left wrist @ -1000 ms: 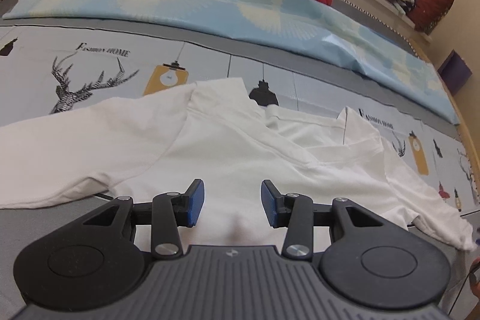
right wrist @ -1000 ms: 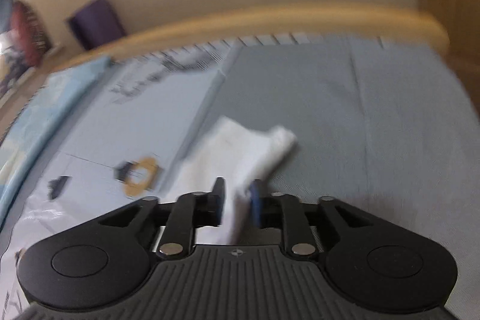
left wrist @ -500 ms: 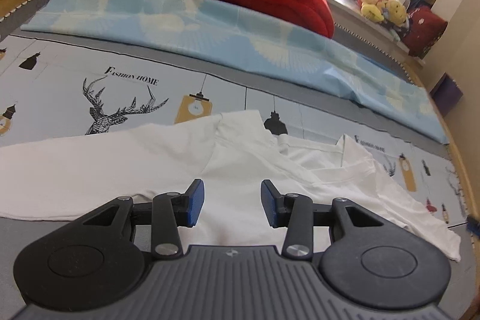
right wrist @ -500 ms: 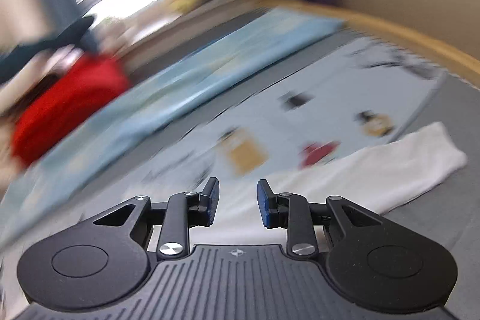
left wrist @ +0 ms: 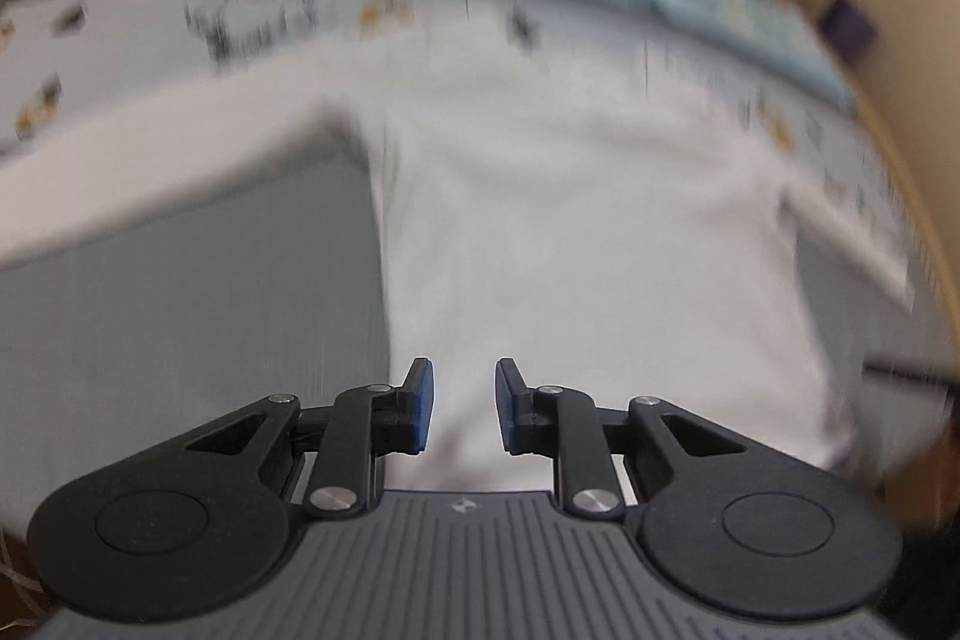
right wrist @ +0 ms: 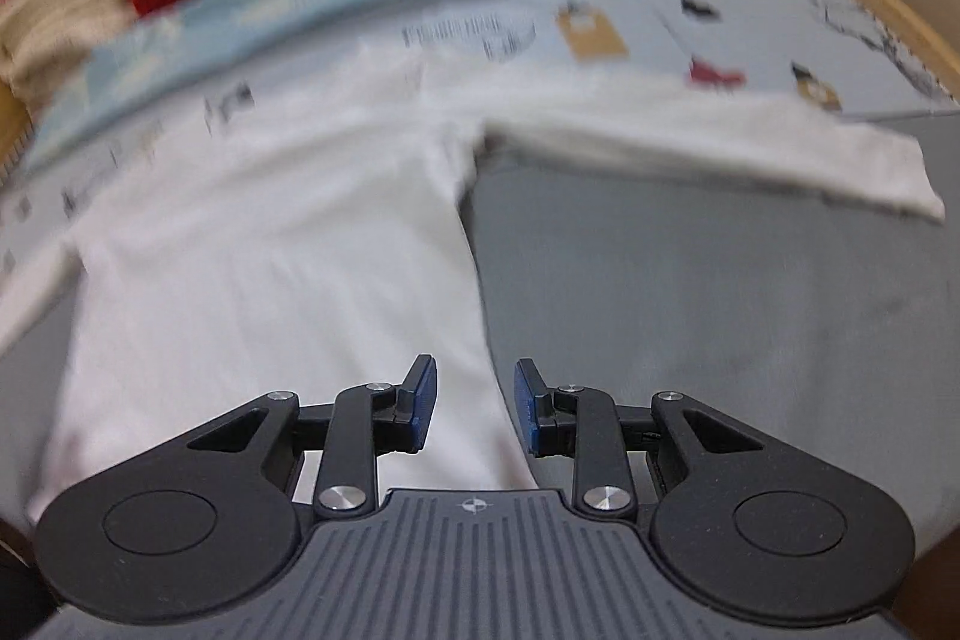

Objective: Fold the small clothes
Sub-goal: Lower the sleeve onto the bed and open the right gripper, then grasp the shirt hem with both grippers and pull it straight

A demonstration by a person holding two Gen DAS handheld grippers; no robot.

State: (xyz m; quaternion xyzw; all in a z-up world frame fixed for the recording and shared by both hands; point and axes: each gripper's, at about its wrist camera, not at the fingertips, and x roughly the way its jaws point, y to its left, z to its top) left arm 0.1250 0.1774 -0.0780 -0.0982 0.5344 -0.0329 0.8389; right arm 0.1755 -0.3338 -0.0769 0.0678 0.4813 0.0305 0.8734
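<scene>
Our white shirt (left wrist: 570, 232) lies flat on the bed (right wrist: 690, 292), collar toward the far edge, hem toward us. Left tongs (left wrist: 463, 406), just narrowed, and right tongs (right wrist: 474, 406), slightly parted, hover empty over the hem's two corners.

Matt white cloth shirt (left wrist: 570, 232)

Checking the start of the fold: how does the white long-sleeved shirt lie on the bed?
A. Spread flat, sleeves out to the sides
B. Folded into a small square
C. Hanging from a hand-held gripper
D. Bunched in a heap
A: the white long-sleeved shirt lies flat on the bed with a sleeve stretched sideways.
</scene>
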